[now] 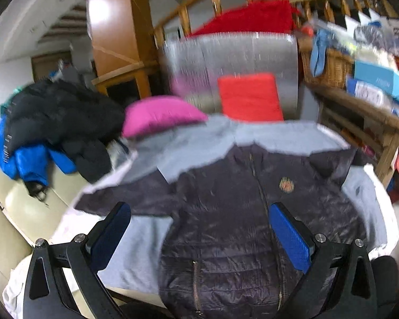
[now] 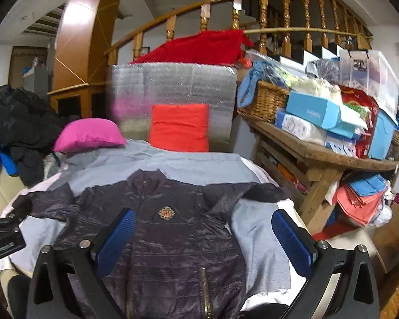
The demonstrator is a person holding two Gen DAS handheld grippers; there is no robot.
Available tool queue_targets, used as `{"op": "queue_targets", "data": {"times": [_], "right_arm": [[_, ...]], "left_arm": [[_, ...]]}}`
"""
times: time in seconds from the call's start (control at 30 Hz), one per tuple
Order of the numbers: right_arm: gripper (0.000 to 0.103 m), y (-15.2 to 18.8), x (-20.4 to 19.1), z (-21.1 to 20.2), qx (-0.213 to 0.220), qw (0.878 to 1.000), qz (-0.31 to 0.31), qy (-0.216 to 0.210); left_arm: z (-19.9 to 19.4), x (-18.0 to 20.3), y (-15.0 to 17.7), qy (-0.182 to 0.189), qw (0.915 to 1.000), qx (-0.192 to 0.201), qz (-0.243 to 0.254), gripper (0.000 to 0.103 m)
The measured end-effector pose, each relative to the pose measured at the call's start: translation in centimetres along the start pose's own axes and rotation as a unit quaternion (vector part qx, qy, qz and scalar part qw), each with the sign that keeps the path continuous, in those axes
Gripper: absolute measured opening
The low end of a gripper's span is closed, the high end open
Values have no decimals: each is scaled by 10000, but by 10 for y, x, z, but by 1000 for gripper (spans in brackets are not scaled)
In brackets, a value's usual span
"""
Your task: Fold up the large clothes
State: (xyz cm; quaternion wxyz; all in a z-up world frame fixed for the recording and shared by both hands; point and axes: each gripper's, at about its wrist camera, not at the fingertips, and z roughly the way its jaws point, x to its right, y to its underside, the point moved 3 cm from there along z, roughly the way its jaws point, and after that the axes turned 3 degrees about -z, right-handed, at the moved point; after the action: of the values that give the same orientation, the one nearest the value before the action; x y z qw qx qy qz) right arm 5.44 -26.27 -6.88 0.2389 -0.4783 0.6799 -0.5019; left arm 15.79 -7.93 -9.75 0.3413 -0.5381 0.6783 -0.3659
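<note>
Left wrist view: left gripper [image 1: 199,228] with fingers [image 1: 290,236] spread wide, blue pads facing in, nothing between them. They hang over the dark quilted jacket [image 1: 239,212], which lies front up and zipped across the lower centre of the frame; no contact visible. One sleeve stretches toward the left edge, the other bunches at the right. A round chest badge [image 1: 286,185] sits right of the zip. The jacket rests on a grey sheet [image 1: 199,143]. Beyond it, a pink cushion [image 1: 159,115] at centre left and an orange-red cushion [image 1: 250,97] at centre, leaning on a silver quilted panel [image 1: 231,53]. A heap of black and blue coats [image 1: 53,133] fills the left. This view is blurred.

Right wrist view: right gripper [image 2: 199,239] likewise wide, fingers [image 2: 117,236] empty, one over the jacket [image 2: 173,239] at lower centre, the other over bare sheet [image 2: 258,239] to the right. Part of the left gripper [image 2: 5,228] shows at the left edge. A wooden counter [image 2: 319,151] at right carries a wicker basket [image 2: 263,101], boxes and a clear bin. A wooden banister [image 2: 252,8] runs across the top.
</note>
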Motion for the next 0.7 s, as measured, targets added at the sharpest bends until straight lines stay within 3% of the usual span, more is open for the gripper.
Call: {"op": "queue_targets", "data": {"times": [0.1, 0.3, 0.43, 0.53, 0.7], "right_arm": [[103, 6, 15, 32, -231, 9995, 63, 199], [103, 22, 69, 114, -671, 9958, 549, 300], [103, 36, 124, 189, -908, 9878, 1260, -142], [103, 50, 170, 253, -1163, 9649, 2227, -758], [103, 77, 238, 348, -1345, 9003, 3915, -1344]], "left_arm": [[43, 2, 13, -61, 9987, -507, 71, 103], [123, -2, 33, -311, 9944, -982, 221, 103], [160, 1, 31, -472, 9937, -1004, 154, 103], [188, 3, 27, -586, 9933, -998, 67, 103], [231, 14, 28, -685, 9919, -1063, -128, 103]]}}
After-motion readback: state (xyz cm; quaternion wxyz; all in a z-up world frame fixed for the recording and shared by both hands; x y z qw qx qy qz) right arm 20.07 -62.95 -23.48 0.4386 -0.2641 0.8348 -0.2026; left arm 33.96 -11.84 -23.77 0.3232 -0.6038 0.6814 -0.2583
